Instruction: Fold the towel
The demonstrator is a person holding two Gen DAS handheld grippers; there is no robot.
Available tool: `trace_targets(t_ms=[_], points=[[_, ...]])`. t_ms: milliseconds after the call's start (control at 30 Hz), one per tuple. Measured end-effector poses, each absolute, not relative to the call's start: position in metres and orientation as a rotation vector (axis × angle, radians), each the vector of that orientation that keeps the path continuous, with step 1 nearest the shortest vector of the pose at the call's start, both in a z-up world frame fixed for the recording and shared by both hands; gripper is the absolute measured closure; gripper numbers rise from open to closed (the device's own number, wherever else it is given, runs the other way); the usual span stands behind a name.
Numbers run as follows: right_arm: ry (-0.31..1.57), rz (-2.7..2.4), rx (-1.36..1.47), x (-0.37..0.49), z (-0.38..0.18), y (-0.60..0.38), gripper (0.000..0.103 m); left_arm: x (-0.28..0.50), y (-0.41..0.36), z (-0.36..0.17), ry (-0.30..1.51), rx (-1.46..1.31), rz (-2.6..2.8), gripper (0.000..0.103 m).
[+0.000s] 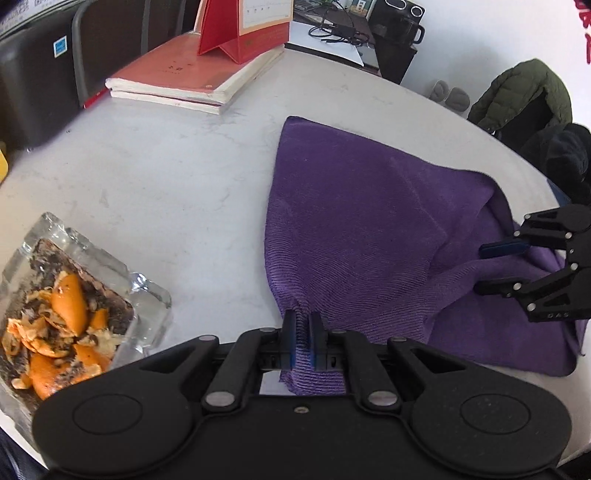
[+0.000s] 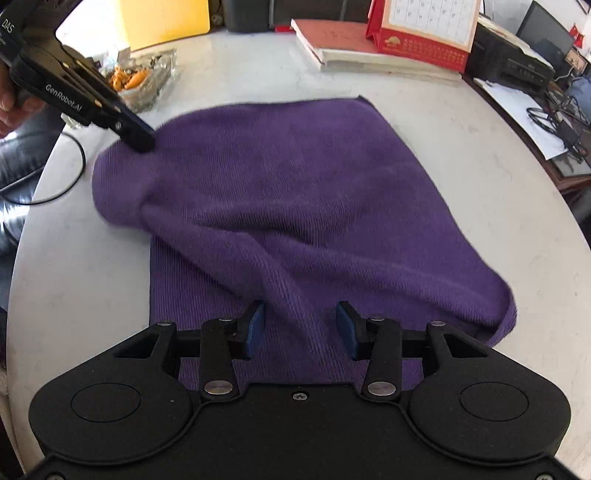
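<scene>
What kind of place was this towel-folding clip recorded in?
Probably an office or a lived-in workroom, not a lab: the white table carries a red desk calendar on stacked books, a printer stands beside it, and a glass dish holds orange peel.

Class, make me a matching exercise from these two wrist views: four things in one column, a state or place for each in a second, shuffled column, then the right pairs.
Column A
1. left gripper
2. right gripper
3. glass dish
4. calendar

Column B
a. standing on the books
b. shut on a corner of the towel
c. holds orange peel
d. jaws apart over the towel

Pairs: 1-b, 2-d, 3-c, 4-a
</scene>
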State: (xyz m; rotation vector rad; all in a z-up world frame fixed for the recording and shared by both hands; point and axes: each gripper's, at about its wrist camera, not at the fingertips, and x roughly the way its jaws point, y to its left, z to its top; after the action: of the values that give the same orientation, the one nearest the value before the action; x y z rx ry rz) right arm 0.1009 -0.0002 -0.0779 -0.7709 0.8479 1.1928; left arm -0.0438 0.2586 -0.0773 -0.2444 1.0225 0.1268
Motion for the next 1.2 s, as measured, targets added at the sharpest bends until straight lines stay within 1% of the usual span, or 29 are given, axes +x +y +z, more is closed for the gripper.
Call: trace_targets(t_ms=[133, 200, 333, 433, 533, 633, 733, 800, 900, 1133, 1200], points=[[0.853, 1.176, -0.750, 0.102, -0.079, -0.006, 0.061, -0.039, 0.248, -0.079, 1.041, -0.091, 0.186, 0.095], [0.852, 1.169, -0.742, 0.102, -0.080, -0.009, 0.058, -0.039, 0.244, -0.077, 1.034, -0.040, 0.207, 0.092], [0.846, 1.153, -0.719, 0.102, -0.082, -0.017, 0.056, -0.035, 0.244, -0.072, 1.026, 0.088, 0.294, 0.092], [0.840, 1.138, -0.700, 0.101, -0.084, -0.022, 0.053, -0.033, 0.250, -0.065, 1.005, 0.106, 0.356, 0.092], [0.824, 1.115, -0.688, 0.093, -0.077, -0.023, 0.053, -0.035, 0.250, -0.048, 0.950, 0.113, 0.411, 0.092], [0.782, 1.107, -0.633, 0.089, -0.059, -0.032, 0.053, -0.036, 0.242, -0.027, 0.883, 0.058, 0.336, 0.091], [0.755, 1.123, -0.537, 0.082, -0.034, -0.055, 0.053, -0.023, 0.225, -0.025, 0.887, 0.080, 0.239, 0.089], [0.756, 1.122, -0.512, 0.071, -0.027, -0.072, 0.053, -0.013, 0.216, -0.031, 0.901, 0.109, 0.194, 0.089], [0.804, 1.112, -0.505, 0.050, -0.032, -0.095, 0.053, 0.013, 0.200, -0.049, 0.928, 0.182, 0.099, 0.089], [0.909, 0.970, -0.533, 0.035, -0.065, -0.112, 0.054, 0.057, 0.190, -0.083, 0.940, 0.346, 0.000, 0.089], [0.912, 0.928, -0.549, 0.037, -0.072, -0.111, 0.058, 0.061, 0.190, -0.090, 0.948, 0.378, -0.017, 0.089]])
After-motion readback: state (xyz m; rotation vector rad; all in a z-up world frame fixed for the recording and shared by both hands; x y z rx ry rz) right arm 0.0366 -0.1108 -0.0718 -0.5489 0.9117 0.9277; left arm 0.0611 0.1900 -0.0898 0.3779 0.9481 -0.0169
